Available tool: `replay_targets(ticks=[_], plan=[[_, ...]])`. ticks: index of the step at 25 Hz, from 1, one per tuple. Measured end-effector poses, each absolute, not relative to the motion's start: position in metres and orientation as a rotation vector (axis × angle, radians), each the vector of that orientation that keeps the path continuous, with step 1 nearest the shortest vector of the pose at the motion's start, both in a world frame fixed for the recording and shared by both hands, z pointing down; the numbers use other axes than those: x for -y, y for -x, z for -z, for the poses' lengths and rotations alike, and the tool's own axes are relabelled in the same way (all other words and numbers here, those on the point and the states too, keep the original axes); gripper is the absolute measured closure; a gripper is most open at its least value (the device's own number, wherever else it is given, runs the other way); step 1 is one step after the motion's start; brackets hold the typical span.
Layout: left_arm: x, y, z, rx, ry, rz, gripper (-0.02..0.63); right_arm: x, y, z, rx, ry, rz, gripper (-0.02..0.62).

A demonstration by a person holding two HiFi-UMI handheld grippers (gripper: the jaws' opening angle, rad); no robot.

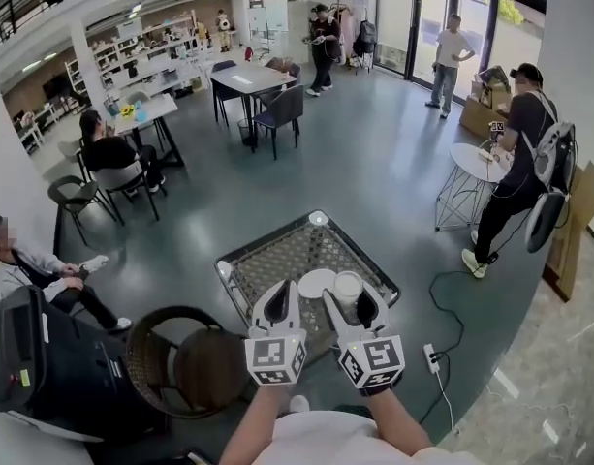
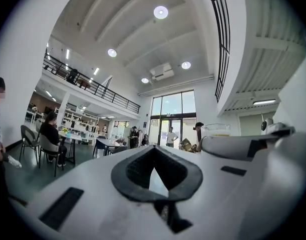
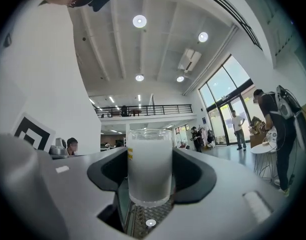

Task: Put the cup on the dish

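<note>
A frosted white cup [image 1: 348, 285] stands upright between the jaws of my right gripper [image 1: 360, 305], which is shut on its sides. In the right gripper view the cup [image 3: 150, 166] fills the space between the black pads [image 3: 192, 176], and its base hangs a little above the wire mesh. Just left of the cup, a white dish [image 1: 314, 283] lies on the mesh table [image 1: 234, 268]. My left gripper [image 1: 276, 298] hovers beside the dish, holding nothing. In its own view the left gripper [image 2: 153, 151] has its tips together, and the cup [image 2: 216, 130] shows to the right.
A round wicker chair [image 1: 185, 361] stands at the table's near left, with a dark bag [image 1: 45, 366] beyond it. A power strip [image 1: 431, 356] and cable lie on the floor to the right. Several people sit or stand around the hall, one of them at a small white table [image 1: 476, 163].
</note>
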State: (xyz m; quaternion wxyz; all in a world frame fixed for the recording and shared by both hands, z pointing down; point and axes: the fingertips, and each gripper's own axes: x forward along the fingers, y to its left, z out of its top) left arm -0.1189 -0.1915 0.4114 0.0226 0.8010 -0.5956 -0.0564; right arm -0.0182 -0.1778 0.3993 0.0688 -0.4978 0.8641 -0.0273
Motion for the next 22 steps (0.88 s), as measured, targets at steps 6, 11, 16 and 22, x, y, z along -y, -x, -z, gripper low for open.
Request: replay_targets(ticks=[6, 11, 16, 22], plan=[[0.227, 0.147, -0.429, 1.829, -2.498, 0.1, 0.603, 0.216, 0.055, -0.421, -2.646, 1.495, 0.121, 0.339], [0.268, 0.154, -0.452, 1.808, -2.45, 0.064, 0.603, 0.264, 0.058, -0.443, -2.657, 1.501, 0.208, 0.339], [0.309, 0.162, -0.466, 1.815, -2.384, 0.055, 0.603, 0.313, 0.065, -0.462, -2.675, 1.477, 0.251, 0.339], [0.344, 0.162, -0.492, 1.813, -2.395, -0.1, 0.604, 0.351, 0.07, -0.499, -2.691, 1.484, 0.317, 0.339]])
